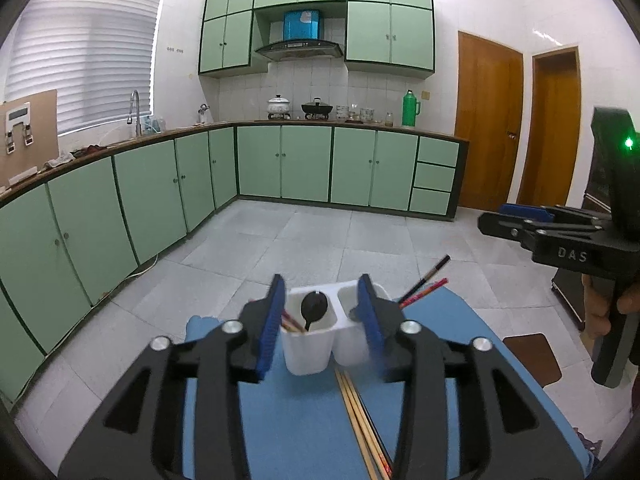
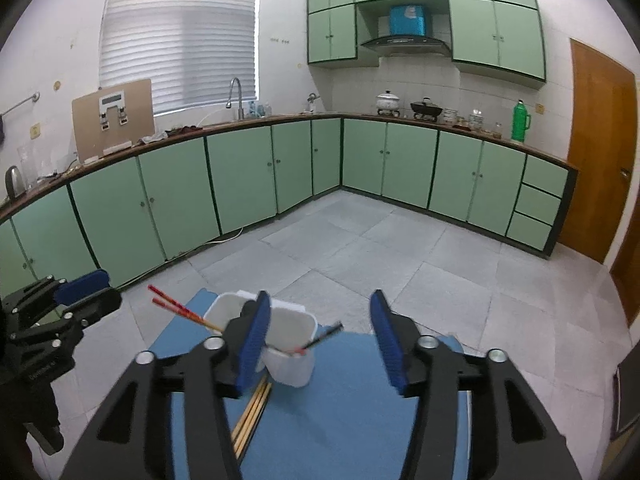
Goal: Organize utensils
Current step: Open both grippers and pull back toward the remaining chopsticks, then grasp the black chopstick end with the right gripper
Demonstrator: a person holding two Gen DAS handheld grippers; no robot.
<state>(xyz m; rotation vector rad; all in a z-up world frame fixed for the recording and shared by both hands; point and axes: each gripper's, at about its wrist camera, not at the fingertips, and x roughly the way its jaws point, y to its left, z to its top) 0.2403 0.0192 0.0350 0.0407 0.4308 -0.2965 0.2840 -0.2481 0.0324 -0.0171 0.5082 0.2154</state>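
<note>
A white two-compartment utensil holder (image 1: 308, 354) (image 2: 290, 364) stands at the far end of a blue table top (image 1: 300, 420) (image 2: 344, 400). One compartment holds a black spoon (image 1: 314, 308) and red-tipped chopsticks (image 2: 176, 306). Dark chopsticks (image 1: 425, 283) (image 2: 324, 333) lean out of the other. A loose bundle of wooden chopsticks (image 1: 360, 420) (image 2: 252, 416) lies on the table in front of the holder. My left gripper (image 1: 322, 320) is open, its blue pads flanking the holder from the near side. My right gripper (image 2: 322, 344) is open wider with nothing between its pads, the holder by its left finger.
Grey tiled floor lies beyond the table's far edge. Green cabinets (image 2: 240, 176) line the walls, and wooden doors (image 1: 488, 124) stand at the right. In the left wrist view the other gripper (image 1: 516, 220) hovers at the right, held by a hand (image 1: 600, 312), above a brown stool (image 1: 530, 358).
</note>
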